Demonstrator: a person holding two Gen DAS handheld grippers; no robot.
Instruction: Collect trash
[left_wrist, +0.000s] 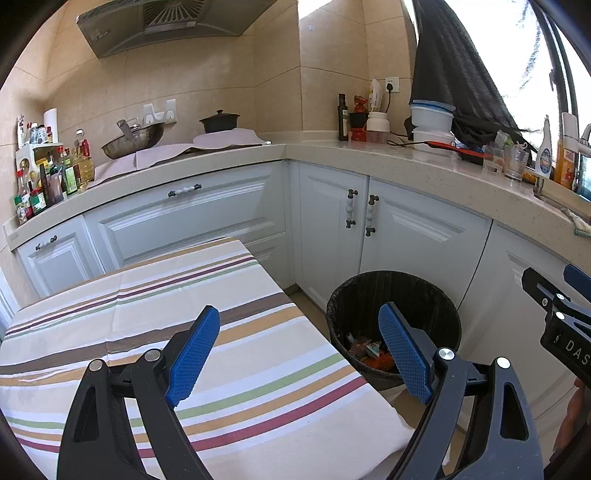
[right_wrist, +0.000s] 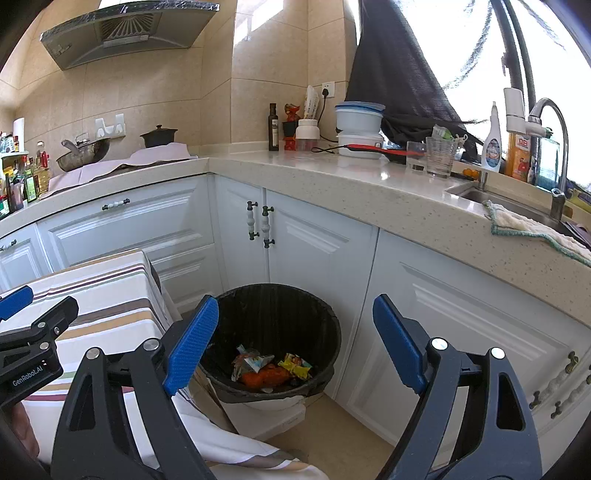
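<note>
Left tongs (left_wrist: 299, 350): blue pads spread wide apart, nothing between them; held over the near corner of the striped cloth (left_wrist: 155, 332) and the bin's left rim. Lower frame cut off by the picture edge.

Right tongs (right_wrist: 291, 339): pads likewise wide apart, nothing held; poised above the bin. In the left view only a black corner of them shows at 3 o'clock, part of a label readable ("DAS", the rest cropped).

Bin (right_wrist: 325, 332): black, ribbed liner, on the floor between the cloth-covered counter and the white cabinets (right_wrist: 325, 240). Its base is hidden; something white shows beneath the rim at 6 o'clock, not identifiable.

Trash (right_wrist: 271, 367): at the bin bottom, crumpled wrappers (orange, yellow, white-blue); individual items too tangled to name. In the left view the right pad partly hides it.

Kitchen counter (right_wrist: 369, 192): L-shaped, along the walls. At 12 o'clock a dark bottle (right_wrist: 273, 127) and stacked white tubs (right_wrist: 359, 122); at 2 o'clock a glass (right_wrist: 439, 157), a faucet (right_wrist: 546, 122) and a rag (right_wrist: 532, 229) draped over the edge, with the sink largely out of sight. At 10 o'clock a wok (right_wrist: 83, 153) and a dark pot (right_wrist: 159, 136).

Window at 1 o'clock overexposed; a dark cloth hangs before it.
</note>
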